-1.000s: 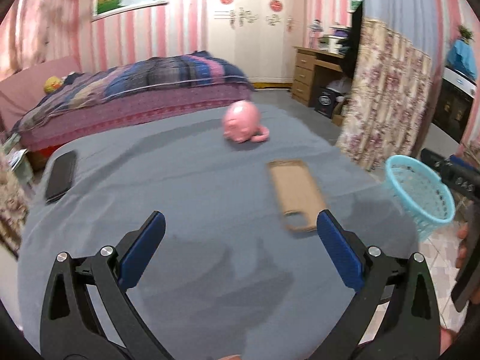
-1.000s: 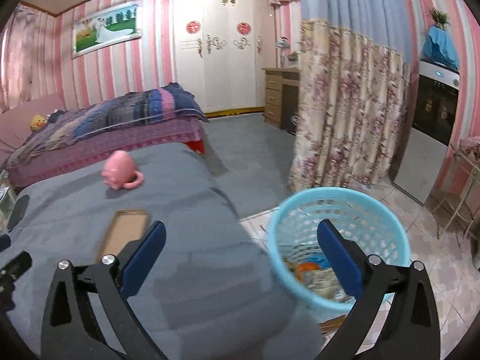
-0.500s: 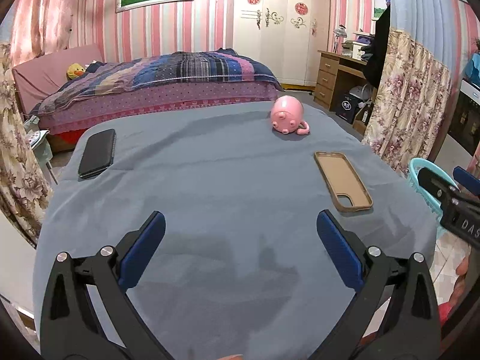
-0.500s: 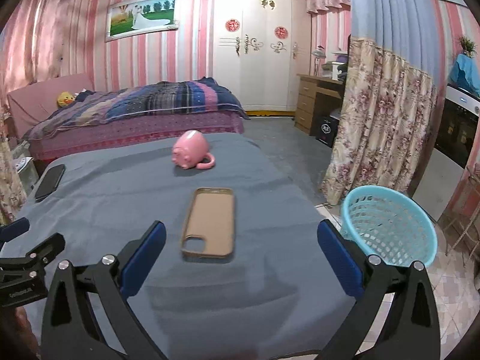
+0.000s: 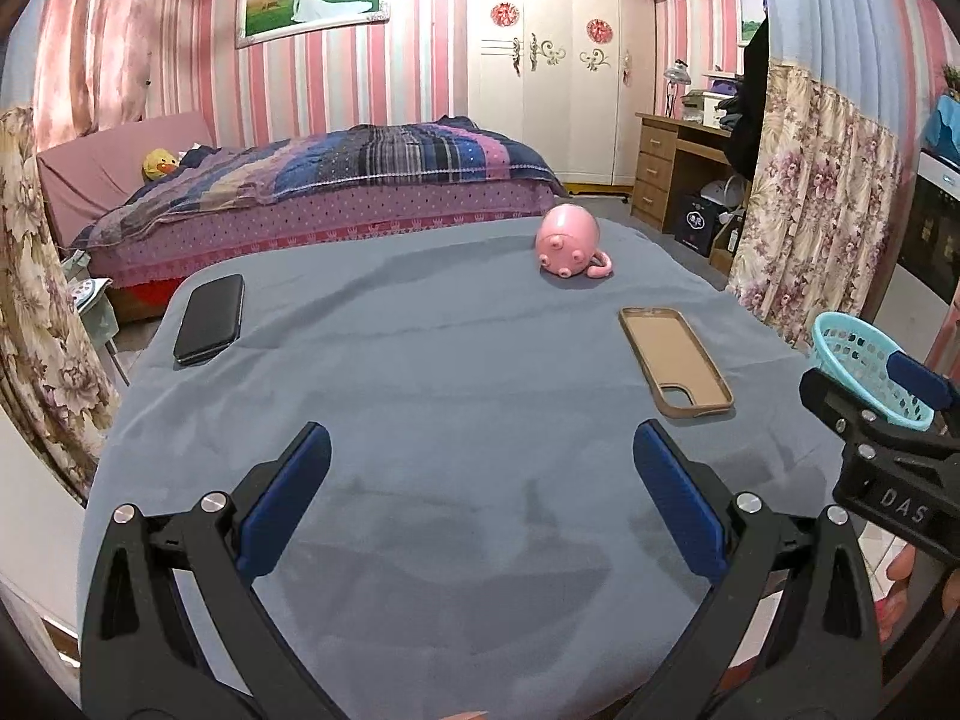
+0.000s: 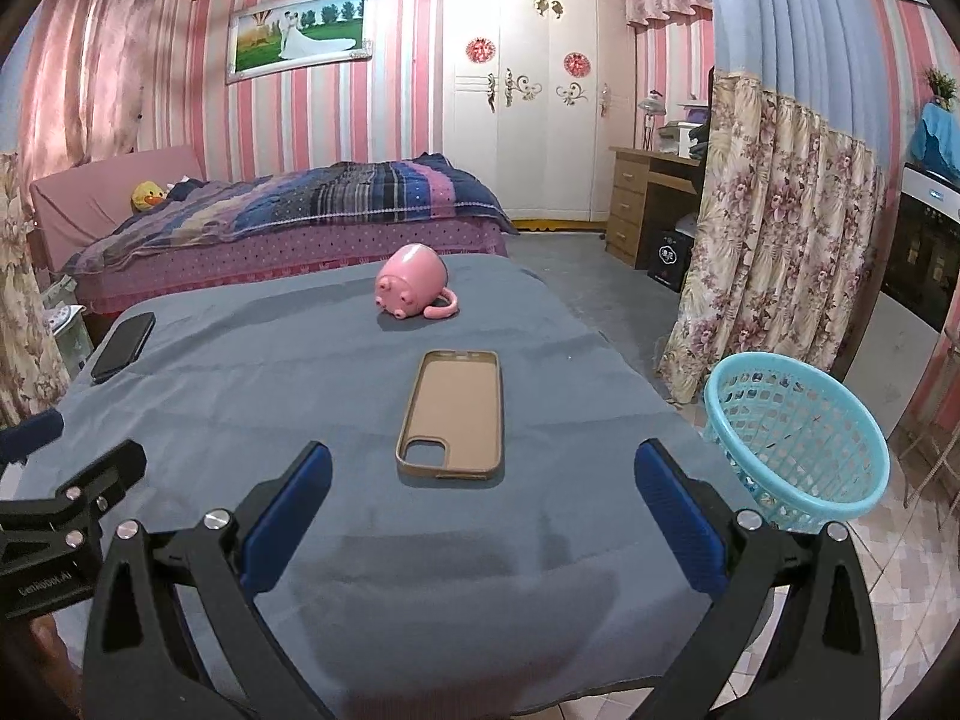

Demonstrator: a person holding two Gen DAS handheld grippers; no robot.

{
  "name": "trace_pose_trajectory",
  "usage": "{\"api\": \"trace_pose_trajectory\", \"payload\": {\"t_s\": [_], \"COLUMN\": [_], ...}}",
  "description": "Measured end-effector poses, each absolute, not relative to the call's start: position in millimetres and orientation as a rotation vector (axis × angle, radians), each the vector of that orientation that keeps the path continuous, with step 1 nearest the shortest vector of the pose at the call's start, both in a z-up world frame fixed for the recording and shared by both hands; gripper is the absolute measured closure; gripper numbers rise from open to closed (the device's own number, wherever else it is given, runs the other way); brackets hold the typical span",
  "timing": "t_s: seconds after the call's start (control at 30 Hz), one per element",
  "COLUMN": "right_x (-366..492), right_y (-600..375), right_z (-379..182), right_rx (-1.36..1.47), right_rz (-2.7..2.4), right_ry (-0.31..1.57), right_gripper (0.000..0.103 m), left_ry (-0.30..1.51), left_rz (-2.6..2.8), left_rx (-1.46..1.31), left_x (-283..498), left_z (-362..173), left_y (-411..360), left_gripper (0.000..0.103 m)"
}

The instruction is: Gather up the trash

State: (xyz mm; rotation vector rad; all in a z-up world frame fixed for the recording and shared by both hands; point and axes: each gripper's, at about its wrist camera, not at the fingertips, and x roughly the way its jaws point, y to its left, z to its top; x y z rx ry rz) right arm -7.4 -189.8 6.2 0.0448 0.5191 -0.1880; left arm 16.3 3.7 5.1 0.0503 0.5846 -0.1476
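A grey-blue cloth covers the worktop (image 6: 300, 396). Both the left gripper (image 5: 480, 498) and right gripper (image 6: 480, 498) hover with fingers spread, empty. The turquoise trash basket (image 6: 798, 438) stands on the floor beyond the right gripper's right finger.

both the left gripper (image 5: 480, 504) and the right gripper (image 6: 480, 507) are held level side by side, jaws spread wide apart with nothing between them.
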Motion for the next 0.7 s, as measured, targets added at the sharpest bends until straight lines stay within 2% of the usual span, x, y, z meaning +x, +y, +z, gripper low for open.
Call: {"api": "trace_pose_trajectory", "payload": {"t_s": [0.7], "right_x": [-3.5], "right_y": [-195.9], "right_z": [9.3], "right_rx": [0.027], "right_rz": [-0.157], "right_ry": [0.487], "right_gripper": [0.005], "left_ry": [0.579], "left_rz": [-0.132], "left_rx": [0.054], "left_x": [19.6], "left_z": [0.9], "left_y": [5.4], "left_gripper": [0.005]}}
